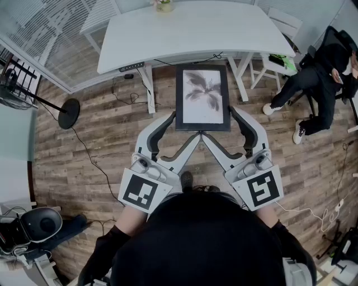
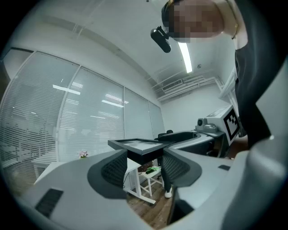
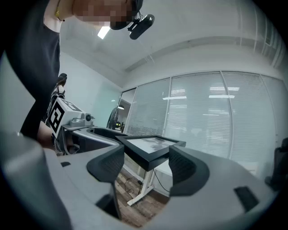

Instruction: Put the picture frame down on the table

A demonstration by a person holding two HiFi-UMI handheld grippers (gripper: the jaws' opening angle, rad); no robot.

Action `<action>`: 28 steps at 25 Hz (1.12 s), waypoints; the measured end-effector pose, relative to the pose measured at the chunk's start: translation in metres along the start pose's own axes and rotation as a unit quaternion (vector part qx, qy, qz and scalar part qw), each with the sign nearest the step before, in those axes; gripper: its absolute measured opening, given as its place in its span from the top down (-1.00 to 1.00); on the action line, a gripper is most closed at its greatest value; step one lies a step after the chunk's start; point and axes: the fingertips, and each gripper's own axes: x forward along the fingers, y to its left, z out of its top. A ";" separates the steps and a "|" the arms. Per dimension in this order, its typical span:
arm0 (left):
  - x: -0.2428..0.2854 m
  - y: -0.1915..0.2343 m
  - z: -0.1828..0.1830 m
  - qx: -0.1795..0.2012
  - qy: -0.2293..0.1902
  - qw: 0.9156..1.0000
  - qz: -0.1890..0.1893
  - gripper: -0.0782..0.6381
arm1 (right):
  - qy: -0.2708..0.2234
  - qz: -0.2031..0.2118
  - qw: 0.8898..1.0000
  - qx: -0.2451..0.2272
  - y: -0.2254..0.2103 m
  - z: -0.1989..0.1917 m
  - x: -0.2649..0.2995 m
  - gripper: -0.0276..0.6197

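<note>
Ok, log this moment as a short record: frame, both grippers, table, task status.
picture frame: held level, picture side up, in the air over the wooden floor, just short of the table
left gripper: shut on the frame's near left corner
right gripper: shut on the frame's near right corner
table: white, small flower pot at its far edge
status: frame not yet set down

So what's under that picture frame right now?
Only wooden floor shows beside the picture frame, held in the air by the left tongs and right tongs near the white table. The patch straight below is covered by the frame itself.
</note>
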 end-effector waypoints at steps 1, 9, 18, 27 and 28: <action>0.001 0.000 0.000 0.001 0.000 1.000 0.000 0.06 | 0.001 0.000 1.000 -0.001 -0.001 0.000 0.000 -0.05; 0.002 0.002 0.000 0.000 -0.001 1.000 -0.001 0.06 | 0.002 -0.002 1.000 -0.001 -0.002 -0.001 0.002 -0.05; 0.003 0.003 -0.002 -0.005 -0.004 1.000 -0.005 0.06 | 0.007 -0.006 1.000 0.000 -0.002 -0.003 0.003 -0.05; 0.000 0.017 -0.004 -0.005 -0.008 1.000 -0.006 0.06 | 0.004 -0.005 1.000 -0.005 0.002 -0.001 0.018 -0.05; -0.001 0.019 -0.003 -0.006 -0.010 1.000 -0.006 0.06 | 0.003 -0.005 1.000 -0.005 0.003 0.000 0.020 -0.06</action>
